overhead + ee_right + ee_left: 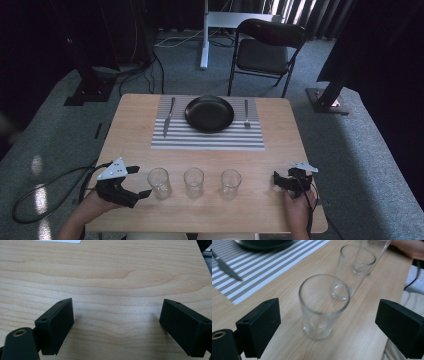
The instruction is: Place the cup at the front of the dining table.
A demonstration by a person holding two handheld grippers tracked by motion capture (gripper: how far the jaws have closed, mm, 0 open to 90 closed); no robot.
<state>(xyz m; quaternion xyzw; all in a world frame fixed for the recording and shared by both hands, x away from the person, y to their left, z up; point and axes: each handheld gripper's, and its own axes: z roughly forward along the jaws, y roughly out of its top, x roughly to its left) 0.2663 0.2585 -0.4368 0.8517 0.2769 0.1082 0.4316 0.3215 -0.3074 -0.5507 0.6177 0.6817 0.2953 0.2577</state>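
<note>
Three clear empty glasses stand in a row near the table's front edge: left glass (pixel 159 183), middle glass (pixel 193 182), right glass (pixel 230 183). My left gripper (pixel 141 181) is just left of the left glass and points at it, open. In the left gripper view the left glass (pixel 323 307) stands upright just beyond the gap between the jaws, touched by neither, with the middle glass (pixel 355 265) behind it. My right gripper (pixel 290 176) rests at the front right, open. In the right gripper view, bare wood shows between the jaws of the right gripper (pixel 116 308).
A striped placemat (pixel 207 137) lies at the far middle of the wooden table (pixel 135 135), bearing a black plate (pixel 192 122), a knife (pixel 168 116) on its left and a fork (pixel 246 114) on its right. A folding chair (pixel 265 52) stands beyond the table.
</note>
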